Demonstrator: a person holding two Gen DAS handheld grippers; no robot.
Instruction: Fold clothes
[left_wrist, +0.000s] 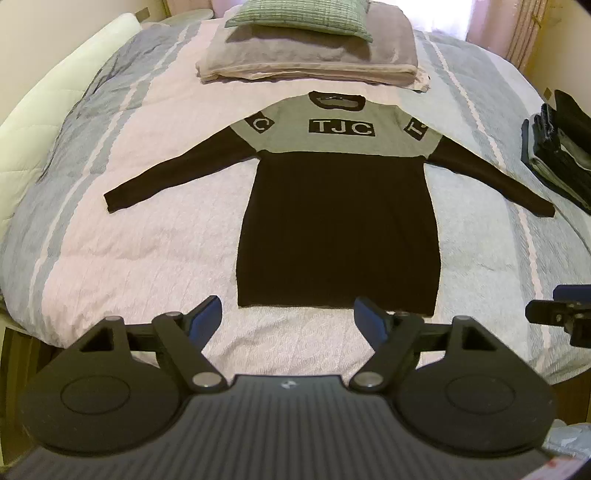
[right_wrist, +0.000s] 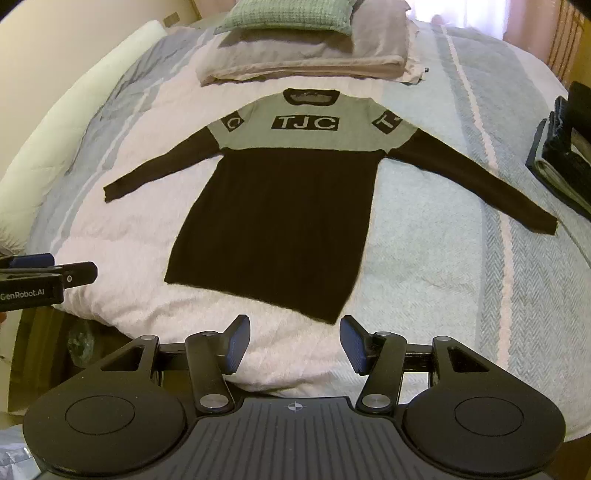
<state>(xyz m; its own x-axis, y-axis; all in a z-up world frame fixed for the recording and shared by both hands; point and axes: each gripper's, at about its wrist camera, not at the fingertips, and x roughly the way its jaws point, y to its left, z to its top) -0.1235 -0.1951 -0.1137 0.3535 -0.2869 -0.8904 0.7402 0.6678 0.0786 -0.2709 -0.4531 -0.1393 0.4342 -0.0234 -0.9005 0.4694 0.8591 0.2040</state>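
Striped quilt (left_wrist: 122, 236) covering the bed, black-and-grey TJC sweater (left_wrist: 338, 229) lying flat at frame centre, sleeves spreading outward, left gripper (left_wrist: 288, 317) and right gripper (right_wrist: 294, 341) hovering below its hem, jaws standing apart, gripping nothing.

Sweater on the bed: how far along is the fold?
Done: the sweater lies spread flat on the bed cover, front up, both sleeves stretched out; a stack of folded dark clothes sits at the right edge. In hand: nothing; the left gripper and right gripper hover near the hem, jaws open and empty. Left: every fold of sleeves and body.
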